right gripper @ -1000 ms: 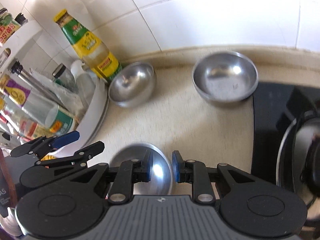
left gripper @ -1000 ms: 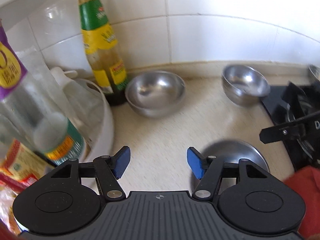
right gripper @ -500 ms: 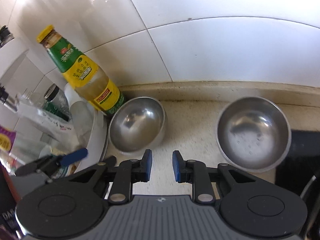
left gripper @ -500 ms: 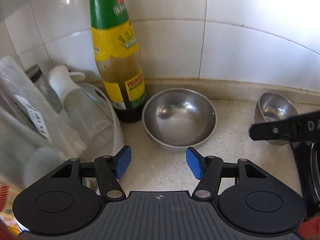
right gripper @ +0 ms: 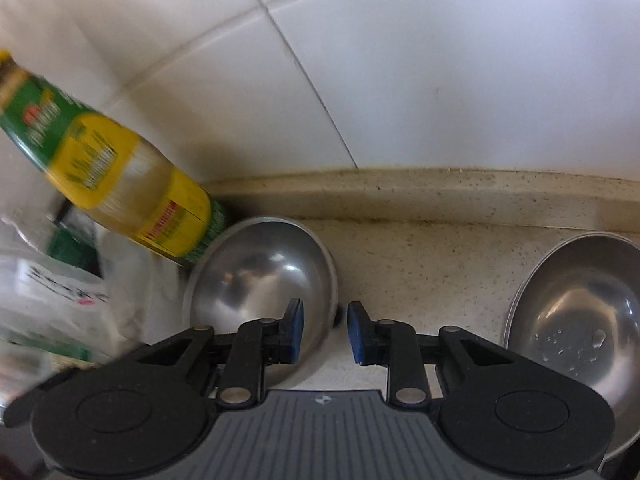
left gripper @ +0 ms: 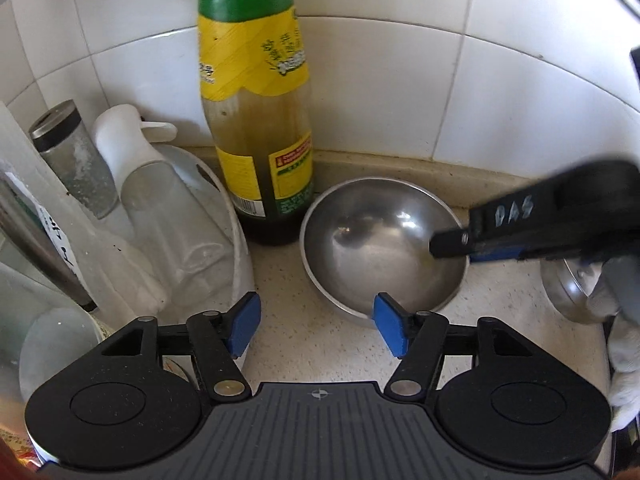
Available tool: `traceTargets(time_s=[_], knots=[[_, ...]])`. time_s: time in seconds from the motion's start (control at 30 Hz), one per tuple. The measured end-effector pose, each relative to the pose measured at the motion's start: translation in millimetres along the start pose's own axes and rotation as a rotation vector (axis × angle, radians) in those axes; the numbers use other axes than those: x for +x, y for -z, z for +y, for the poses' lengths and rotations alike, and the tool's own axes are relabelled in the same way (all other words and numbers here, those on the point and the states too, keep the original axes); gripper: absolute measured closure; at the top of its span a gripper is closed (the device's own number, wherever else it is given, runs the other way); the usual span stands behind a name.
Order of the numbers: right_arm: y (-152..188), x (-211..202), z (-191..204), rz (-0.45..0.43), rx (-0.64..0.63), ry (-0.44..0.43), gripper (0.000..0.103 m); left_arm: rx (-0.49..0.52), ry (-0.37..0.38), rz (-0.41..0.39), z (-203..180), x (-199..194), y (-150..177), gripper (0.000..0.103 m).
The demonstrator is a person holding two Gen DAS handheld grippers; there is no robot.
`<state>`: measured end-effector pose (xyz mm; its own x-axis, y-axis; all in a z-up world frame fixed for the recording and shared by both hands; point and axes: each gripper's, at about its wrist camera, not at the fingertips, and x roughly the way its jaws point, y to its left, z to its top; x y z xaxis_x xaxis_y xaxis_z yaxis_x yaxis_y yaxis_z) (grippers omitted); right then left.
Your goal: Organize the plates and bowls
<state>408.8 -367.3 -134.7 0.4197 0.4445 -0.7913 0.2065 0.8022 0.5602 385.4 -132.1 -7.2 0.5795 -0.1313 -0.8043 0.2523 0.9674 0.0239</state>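
Note:
A steel bowl (left gripper: 380, 244) stands on the counter beside a sauce bottle; it also shows in the right wrist view (right gripper: 260, 280). A second steel bowl (right gripper: 576, 320) stands to its right, partly seen in the left wrist view (left gripper: 568, 292). My left gripper (left gripper: 316, 330) is open and empty, just in front of the first bowl. My right gripper (right gripper: 325, 332) is open with a narrow gap, straddling that bowl's right rim: left finger inside, right finger outside. It enters the left wrist view from the right (left gripper: 460, 246).
A green and yellow sauce bottle (left gripper: 256, 120) stands against the tiled wall. A white rack (left gripper: 240, 256) with a shaker, a white bottle and glasses stands on the left. The counter's back ledge (right gripper: 440, 196) runs along the wall.
Both grippers have moved forward toward the wall and the left bowl. The right gripper has come over that bowl's right rim. Neither gripper has changed its opening.

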Motion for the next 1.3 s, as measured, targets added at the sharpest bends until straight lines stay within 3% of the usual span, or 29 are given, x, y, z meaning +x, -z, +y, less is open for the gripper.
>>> traceTargets(time_s=[0.23,0.43,0.53,0.67,0.73,0.97,1.3], knots=[[13,-15,-6,0.042,-0.066,-0.001,0.084,0.005,0.012,0.028,-3,8,0,0.034],[24,-30,-22,0.085,-0.036,-0.009,0.087,0.037,0.033,0.058,-12,16,6,0.035],[30,-29,-23,0.086,-0.009,-0.007,0.087,0.054,0.051,0.084,-20,22,9,0.043],[38,-33,-25,0.082,0.009,-0.011,0.085,0.096,0.063,0.099,-26,24,16,0.067],[44,-33,-22,0.07,-0.02,-0.006,0.084,0.097,0.081,0.095,-27,23,20,0.07],[48,-46,-20,0.035,-0.044,0.003,0.087,0.108,0.077,0.074,-31,12,21,0.071],[50,-98,-13,-0.043,-0.033,-0.014,0.087,0.14,0.088,-0.029,-41,-34,13,0.066]])
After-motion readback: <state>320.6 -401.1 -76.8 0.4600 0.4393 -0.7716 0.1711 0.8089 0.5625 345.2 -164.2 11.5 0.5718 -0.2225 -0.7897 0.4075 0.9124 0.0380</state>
